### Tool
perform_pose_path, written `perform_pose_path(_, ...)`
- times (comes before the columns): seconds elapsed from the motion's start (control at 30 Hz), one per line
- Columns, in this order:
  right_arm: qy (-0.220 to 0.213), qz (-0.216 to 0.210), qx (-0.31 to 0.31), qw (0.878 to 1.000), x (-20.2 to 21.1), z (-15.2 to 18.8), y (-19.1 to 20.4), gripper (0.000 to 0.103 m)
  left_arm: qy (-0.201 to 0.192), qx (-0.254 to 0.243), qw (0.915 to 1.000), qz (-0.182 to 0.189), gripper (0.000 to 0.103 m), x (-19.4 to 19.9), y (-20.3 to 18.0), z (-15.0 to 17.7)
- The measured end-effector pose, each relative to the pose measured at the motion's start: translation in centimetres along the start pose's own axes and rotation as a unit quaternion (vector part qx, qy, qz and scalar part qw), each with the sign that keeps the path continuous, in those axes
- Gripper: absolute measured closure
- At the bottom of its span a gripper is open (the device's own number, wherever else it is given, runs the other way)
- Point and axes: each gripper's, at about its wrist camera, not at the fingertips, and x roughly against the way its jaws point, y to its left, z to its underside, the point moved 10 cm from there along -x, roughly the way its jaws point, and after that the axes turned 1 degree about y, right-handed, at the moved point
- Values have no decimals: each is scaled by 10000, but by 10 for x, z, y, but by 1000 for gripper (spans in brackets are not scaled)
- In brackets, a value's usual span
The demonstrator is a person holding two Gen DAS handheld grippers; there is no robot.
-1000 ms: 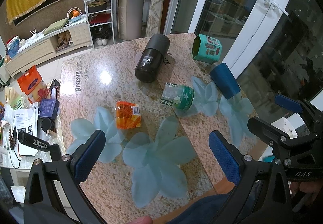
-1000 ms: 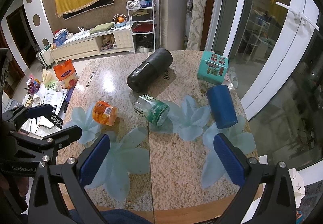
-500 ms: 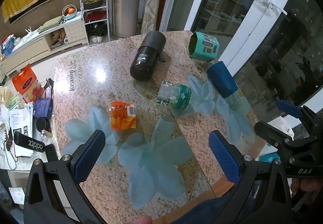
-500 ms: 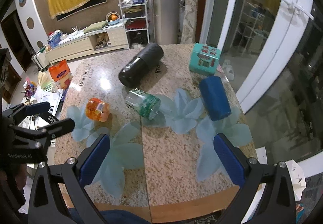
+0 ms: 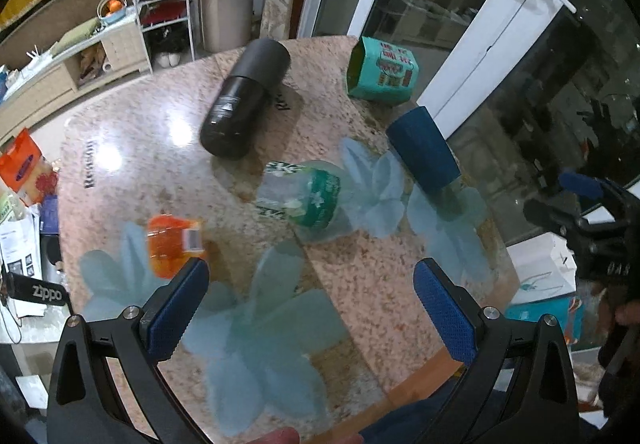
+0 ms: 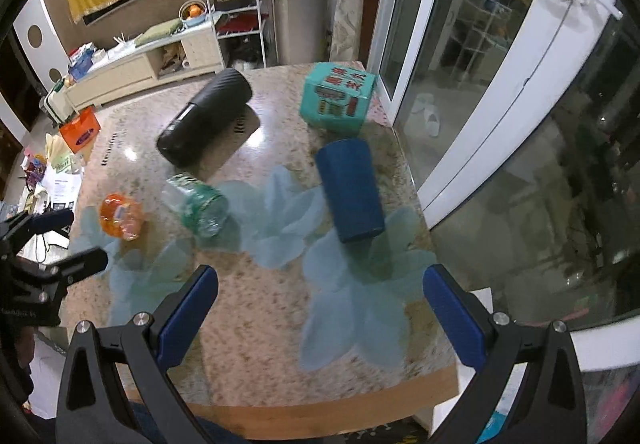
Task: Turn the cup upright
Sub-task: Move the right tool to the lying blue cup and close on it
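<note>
1. Left wrist view: fingers (image 5: 176, 310) of left gripper (image 5: 310, 308) spread wide, blue pads facing each other, nothing between them; held above near edge of granite table (image 5: 132, 112).
2. Dark blue cup (image 5: 424, 150) on its side toward far right of table, well beyond right-hand finger and outside the gap; one end turned toward near right table edge, other end toward teal box (image 5: 380, 70) just behind it.
3. Green-labelled clear bottle (image 5: 304, 194) lying between the fingers' line of sight and farther back; black cylinder (image 5: 246, 96) lying behind it; orange packet (image 5: 174, 244) just beyond left-hand finger.
4. Right gripper (image 5: 588, 220) at right edge of frame, off the table, one blue-tipped finger visible.
5. Right wrist view: fingers (image 6: 452, 320) of right gripper (image 6: 320, 318) likewise released and wide apart, empty, over near table edge.
6. Dark blue cup (image 6: 352, 190) straight ahead, slightly right of centre, apart from both fingers; on its side across pale blue flower print (image 6: 280, 216); smooth, opaque, tapered, wider end nearer.
7. Left gripper (image 6: 60, 240) at left edge, fingers parted, holding nothing.
</note>
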Motion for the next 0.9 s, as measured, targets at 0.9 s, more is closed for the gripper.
perform_pose_path(0.9, 1818, -802, 1098, 9739, -175, -39, -26, 0, 976, 1673, 9798, -498, 0, -88, 5, 23)
